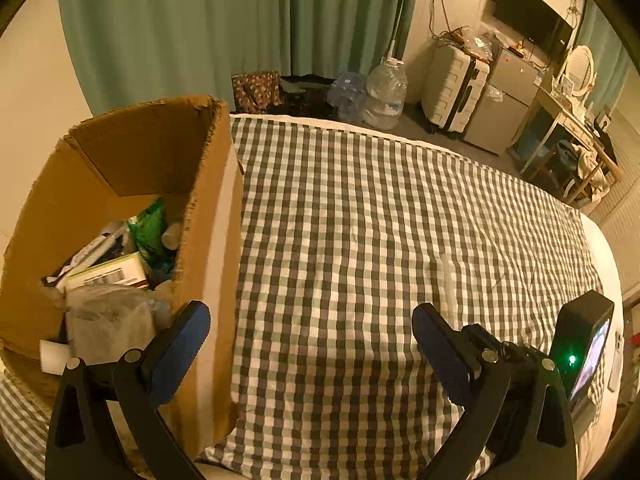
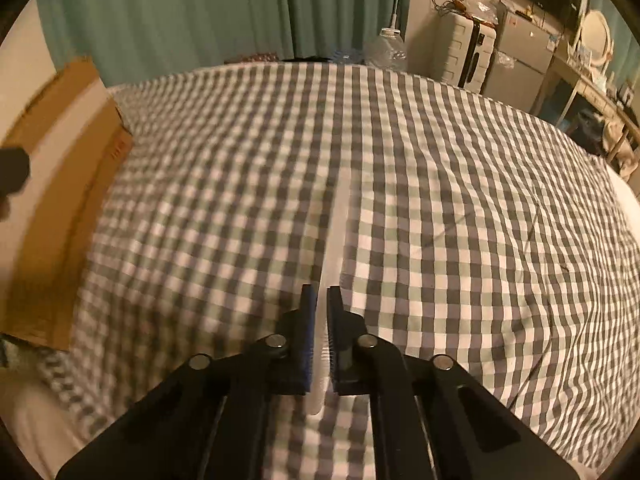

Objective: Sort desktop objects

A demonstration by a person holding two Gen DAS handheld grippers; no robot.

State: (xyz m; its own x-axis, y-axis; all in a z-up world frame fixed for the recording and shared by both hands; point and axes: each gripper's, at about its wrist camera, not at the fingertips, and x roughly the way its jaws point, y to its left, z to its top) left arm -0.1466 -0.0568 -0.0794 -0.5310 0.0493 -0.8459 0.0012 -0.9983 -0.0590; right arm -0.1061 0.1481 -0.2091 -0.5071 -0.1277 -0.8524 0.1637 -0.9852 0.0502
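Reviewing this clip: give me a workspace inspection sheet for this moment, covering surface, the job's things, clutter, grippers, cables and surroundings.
Surface: checked bedspread over a bed; wrinkled, mostly bare.
Job's things: cardboard box open at the left, holding a green packet, a labelled carton and plastic-wrapped items. A long, pale clear strip lies across the bedspread.
Clutter: nothing seen loose on the bedspread besides the strip.
Grippers: left gripper open, empty, beside the box. Right gripper shut on the strip's near end.
Cables: wires hang on the wall above the suitcase; none on the bed.
Surroundings: green curtains, water jugs, small fridge, wall screen, cluttered desk.
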